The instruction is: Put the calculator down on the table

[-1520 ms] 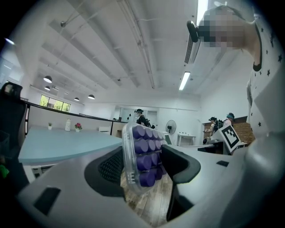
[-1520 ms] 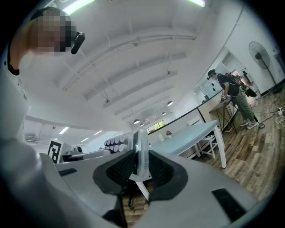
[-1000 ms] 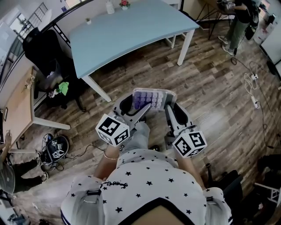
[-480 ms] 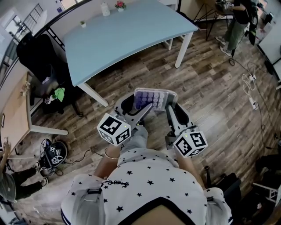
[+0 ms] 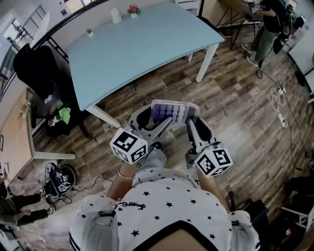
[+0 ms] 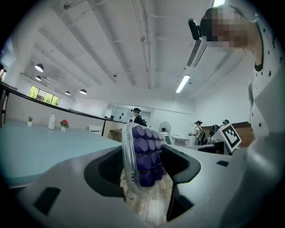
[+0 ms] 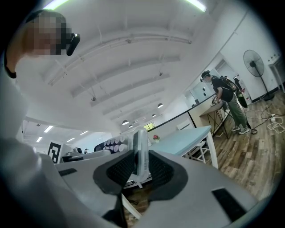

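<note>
Two grippers on one calculator [image 5: 172, 112]; it is not on the table, it hangs in the air over the wood floor [image 5: 235, 98], purple keys facing up toward the head view, near the front edge of the light blue table [image 5: 142, 44] and clear of it. Left gripper [image 5: 156, 120] straddles the calculator's left end; jaws spread wide with the body clamped between them, one pad on the clear back, the other against the keys. Right gripper [image 5: 194, 121] pinches the right end; pads close together on the thin clear rim, seen edge-on in the right gripper view. Grippers sit side by side, marker cubes toward the person. Small bottle [image 5: 116, 14] and flower pot [image 5: 133, 10] stand at the table's far edge; black chair [image 5: 37, 68] sits left of the table.
</note>
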